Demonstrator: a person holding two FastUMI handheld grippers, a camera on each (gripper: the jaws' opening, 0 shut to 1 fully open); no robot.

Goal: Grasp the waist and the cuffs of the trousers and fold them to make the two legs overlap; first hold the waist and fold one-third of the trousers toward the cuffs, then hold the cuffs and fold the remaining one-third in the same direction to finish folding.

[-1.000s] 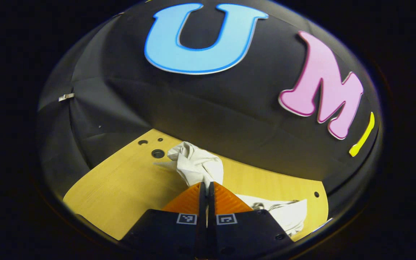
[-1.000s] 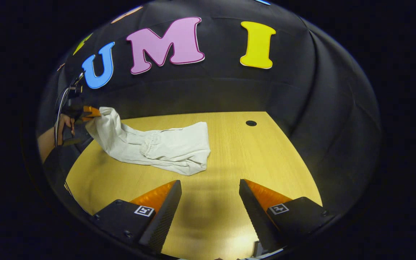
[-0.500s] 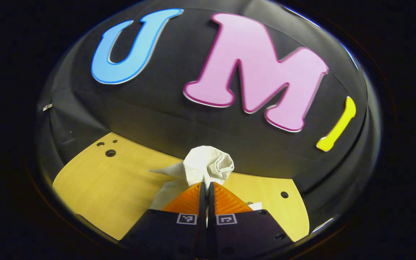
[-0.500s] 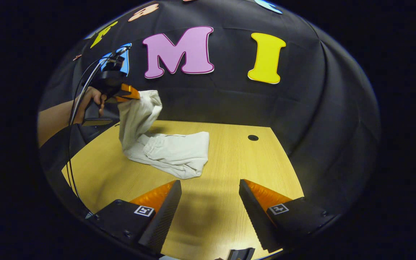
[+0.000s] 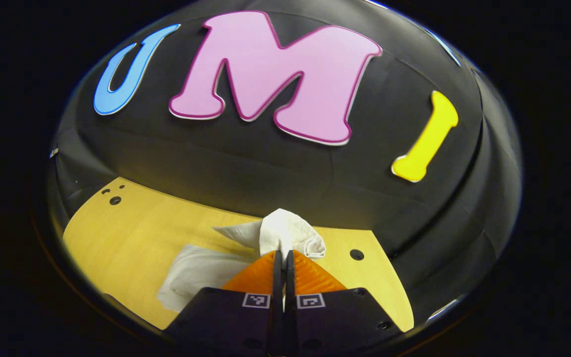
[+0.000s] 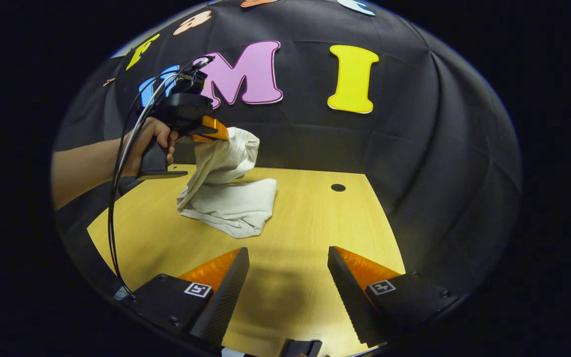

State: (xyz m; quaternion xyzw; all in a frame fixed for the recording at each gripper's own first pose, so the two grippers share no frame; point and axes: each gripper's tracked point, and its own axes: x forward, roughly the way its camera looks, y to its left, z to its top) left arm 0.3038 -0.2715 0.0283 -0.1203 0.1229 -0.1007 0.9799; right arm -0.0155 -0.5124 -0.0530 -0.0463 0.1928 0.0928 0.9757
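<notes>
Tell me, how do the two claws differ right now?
The left claw is shut on the trousers, lifting one end off the table; the right claw is open and holds nothing. In the right gripper view the left one is raised above the table, the right hangs low. Both are hand-held.

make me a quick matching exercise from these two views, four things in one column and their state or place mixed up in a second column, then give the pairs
Things:
1. left gripper
2. right gripper
3. trousers
4. hand

States or places:
A. open, with nothing between its fingers, low over the table
B. wrapped around the left gripper's handle
C. one end lifted in the air, the rest lying on the table
D. shut on a bunch of cloth

Pairs: 1-D, 2-A, 3-C, 4-B
</notes>
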